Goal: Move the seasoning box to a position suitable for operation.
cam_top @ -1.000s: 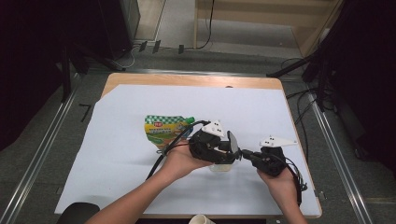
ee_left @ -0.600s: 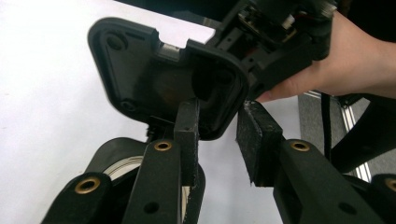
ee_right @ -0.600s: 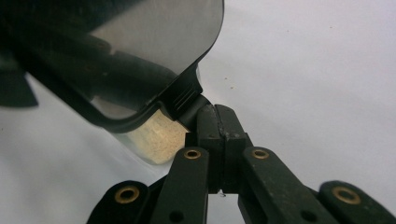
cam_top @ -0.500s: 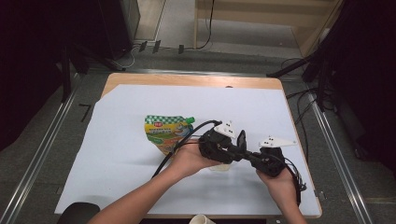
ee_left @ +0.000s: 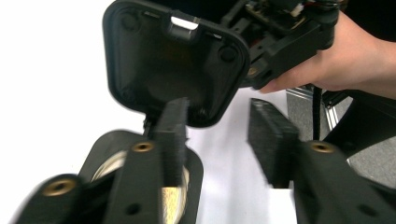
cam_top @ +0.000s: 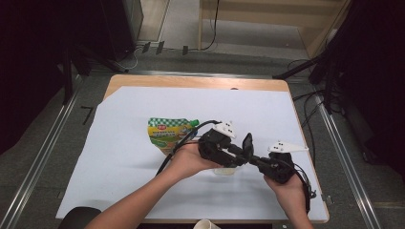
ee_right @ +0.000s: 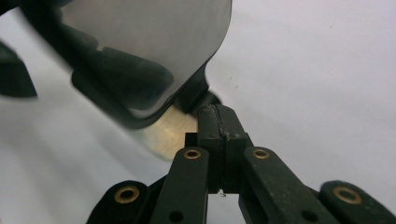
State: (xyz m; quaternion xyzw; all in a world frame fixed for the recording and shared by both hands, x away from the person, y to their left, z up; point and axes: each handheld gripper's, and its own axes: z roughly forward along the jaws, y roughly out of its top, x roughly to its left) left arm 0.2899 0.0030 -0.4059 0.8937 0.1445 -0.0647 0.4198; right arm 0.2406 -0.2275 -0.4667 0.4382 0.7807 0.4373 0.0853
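The lid (ee_left: 173, 60) of a small cream-coloured jar (cam_top: 224, 171) is flipped up and is seen standing almost upright. It is a black plastic lid of a rounded square shape. In the left gripper view its inner face is matt, with a raised rim and small round marks in the corners. In the right gripper view its outer face (ee_right: 154, 46) is smooth and glossy. The round pale mouth of the jar (ee_right: 166, 135) is seen just under it.

The jar is placed on the white paper sheet (cam_top: 143, 191) that covers the wooden table (cam_top: 191, 82), to the right of and nearer the person than the green checked pouch (cam_top: 167, 133), close to it.

The right hand-held gripper (ee_right: 217, 112) is closed, and its ribbed black pads are pressed on the lower edge of the lid. The left hand-held gripper (ee_left: 219, 121) is held open, with a clear gap between its rough pads, just in front of the lid and above the jar.
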